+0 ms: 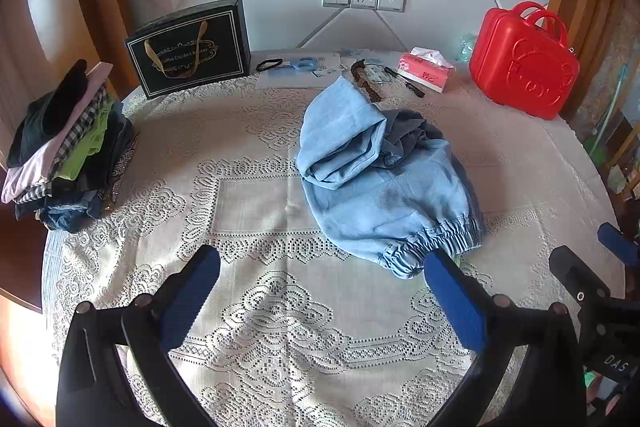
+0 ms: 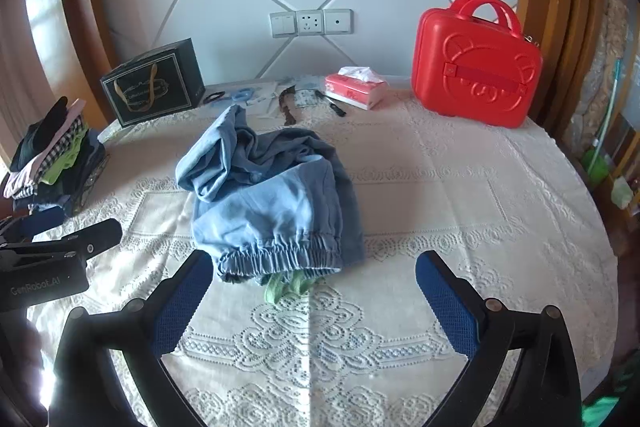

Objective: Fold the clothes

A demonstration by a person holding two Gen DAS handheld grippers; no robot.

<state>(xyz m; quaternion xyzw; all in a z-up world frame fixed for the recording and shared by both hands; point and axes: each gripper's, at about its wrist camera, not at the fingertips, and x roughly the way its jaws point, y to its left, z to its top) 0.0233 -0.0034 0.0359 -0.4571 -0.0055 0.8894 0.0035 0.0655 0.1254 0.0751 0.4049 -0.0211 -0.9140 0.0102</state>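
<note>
Mid-table [image 1: 248, 195], crumpled blue trousers [image 1: 380, 187] await flattening; left gripper [image 1: 320, 291] and right gripper [image 2: 316, 287] hover spread (both empty), next pinching the waistband [image 2: 280, 255]

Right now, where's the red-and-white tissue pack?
The red-and-white tissue pack lies at the table's far edge by the wall, right of centre in both views, between the black pen and the red bear-embossed plastic case.

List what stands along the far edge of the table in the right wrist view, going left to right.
Stack of folded clothes → black gift bag with gold ribbon handles → blue scissors → red tissue pack → red bear-embossed plastic case.
</note>
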